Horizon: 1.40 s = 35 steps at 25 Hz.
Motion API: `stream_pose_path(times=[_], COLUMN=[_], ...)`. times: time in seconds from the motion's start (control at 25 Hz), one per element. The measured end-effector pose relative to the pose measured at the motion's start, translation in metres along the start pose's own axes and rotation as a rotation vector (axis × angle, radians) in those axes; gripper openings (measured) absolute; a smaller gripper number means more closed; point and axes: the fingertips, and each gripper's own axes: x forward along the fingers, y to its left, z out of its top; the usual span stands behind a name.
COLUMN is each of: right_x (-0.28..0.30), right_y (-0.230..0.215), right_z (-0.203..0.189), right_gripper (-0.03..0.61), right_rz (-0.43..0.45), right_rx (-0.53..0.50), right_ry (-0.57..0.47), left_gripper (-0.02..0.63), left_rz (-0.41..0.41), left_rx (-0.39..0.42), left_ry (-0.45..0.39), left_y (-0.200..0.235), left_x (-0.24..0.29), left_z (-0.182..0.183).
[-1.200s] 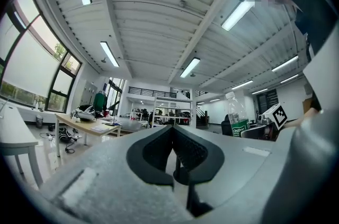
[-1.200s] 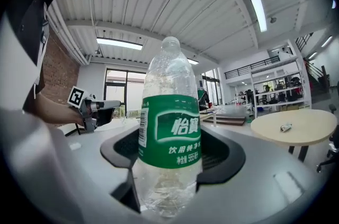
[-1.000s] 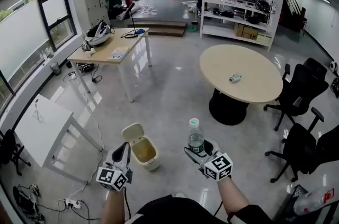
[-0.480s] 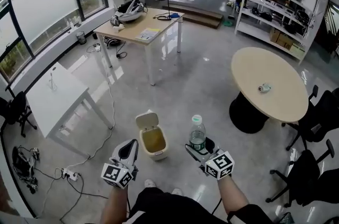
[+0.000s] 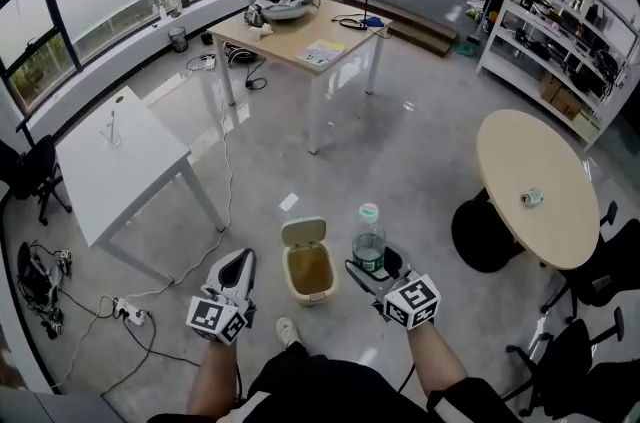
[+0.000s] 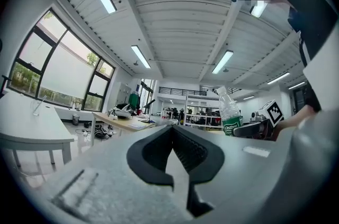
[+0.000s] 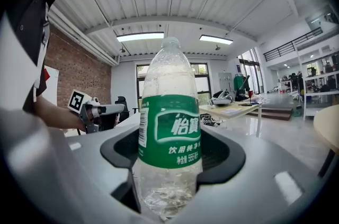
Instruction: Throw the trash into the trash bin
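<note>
Right gripper (image 5: pixel 371 266): jaws pinching a clear water bottle (image 5: pixel 368 243) with a green label, upright, cap on. Left gripper (image 5: pixel 238 263): jaws pressed together, empty. Trash bin (image 5: pixel 291 273) is on the floor between the grippers, lid (image 5: pixel 303 232) flipped open, bottle just right of its rim.

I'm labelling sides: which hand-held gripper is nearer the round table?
Right. The right hand-held gripper, gripping the bottle, is on the round table's side of the trash bin; the left hand-held gripper is across the bin, farther away.
</note>
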Motion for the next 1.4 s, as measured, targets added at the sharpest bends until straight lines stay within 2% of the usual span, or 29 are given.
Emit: stream_pose_path(times=[0.12, 0.24, 0.36, 0.56, 0.8, 1.2, 1.4], right_x=[0.046, 0.082, 0.108, 0.141, 0.156, 0.161, 0.148], right_y=[-0.002, -0.004, -0.002, 0.003, 0.006, 0.012, 0.010], right_z=[0.018, 0.019, 0.008, -0.028, -0.079, -0.175, -0.219], right_gripper=[0.316, 0.316, 0.316, 0.316, 0.316, 0.316, 0.316], right_rz=[0.014, 0.014, 0.024, 0.045, 0.063, 0.106, 0.080], right_rx=[-0.017, -0.018, -0.016, 0.026, 0.113, 0.204, 0.279], right_ry=[-0.013, 0.004, 0.029, 0.101, 0.212, 0.382, 0.460], left_gripper=[0.000, 0.001, 0.001, 0.001, 0.001, 0.002, 0.002], left_rz=[0.015, 0.029, 0.044, 0.060, 0.075, 0.105, 0.054], left_rx=[0.006, 0.001, -0.018, -0.086, -0.173, -0.248, -0.273], left_ry=[-0.029, -0.033, -0.013, 0.058, 0.164, 0.297, 0.357], left_y=[0.042, 0.072, 0.094, 0.117, 0.115, 0.107, 0.087], left_x=[0.014, 0.022, 0.024, 0.026, 0.026, 0.023, 0.028], left_z=[0.014, 0.018, 0.007, -0.030, -0.077, -0.154, -0.194])
